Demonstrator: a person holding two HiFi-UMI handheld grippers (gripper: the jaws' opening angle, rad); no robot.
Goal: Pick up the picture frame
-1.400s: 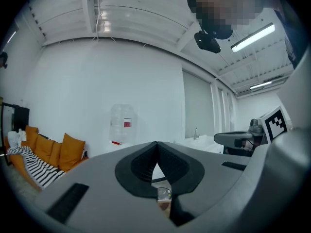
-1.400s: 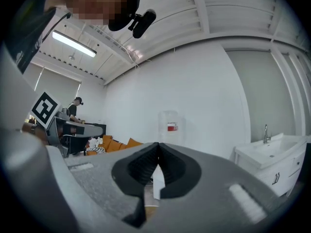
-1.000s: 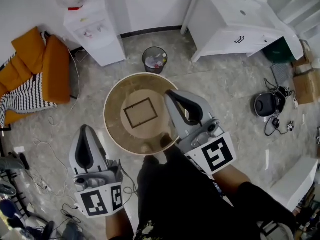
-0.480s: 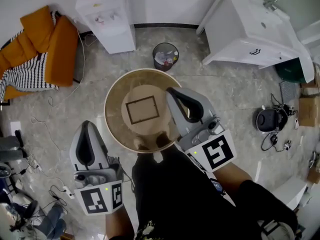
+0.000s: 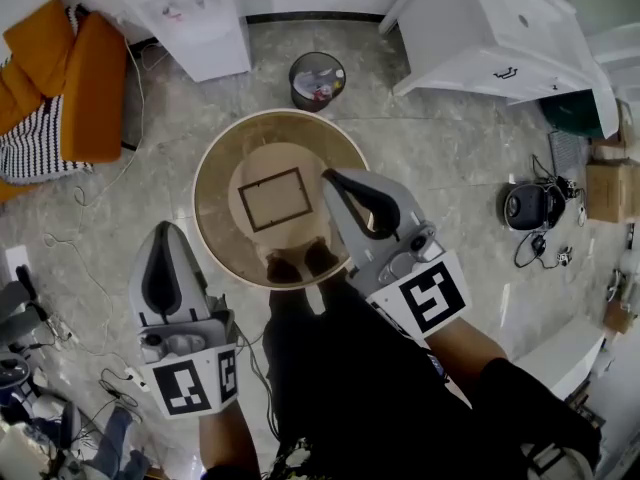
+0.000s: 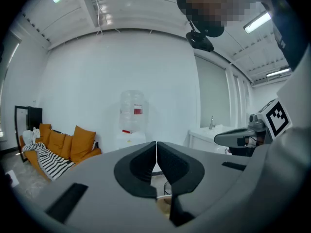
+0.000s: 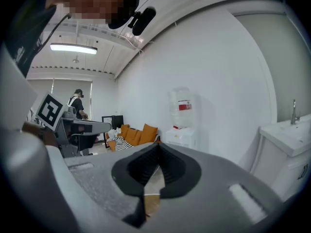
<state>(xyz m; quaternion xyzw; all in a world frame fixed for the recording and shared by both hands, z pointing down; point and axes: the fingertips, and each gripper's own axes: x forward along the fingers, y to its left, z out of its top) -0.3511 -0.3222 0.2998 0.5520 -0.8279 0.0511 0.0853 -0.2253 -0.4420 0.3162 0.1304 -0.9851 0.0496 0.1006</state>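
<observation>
An orange sofa (image 5: 95, 88) stands far left of the left tool (image 5: 167, 233), which has its jaws pressed together on nothing and hangs off the near-left edge of a round table (image 5: 203, 178). The picture frame (image 5: 272, 199) lies flat ahead of and between the two tools, seemingly at the table's centre, perhaps under a glass top. The right tool (image 5: 332, 178), likewise pressed together and empty, hangs over the table just right of the frame. A waste bin (image 5: 316, 80) stands beyond.
</observation>
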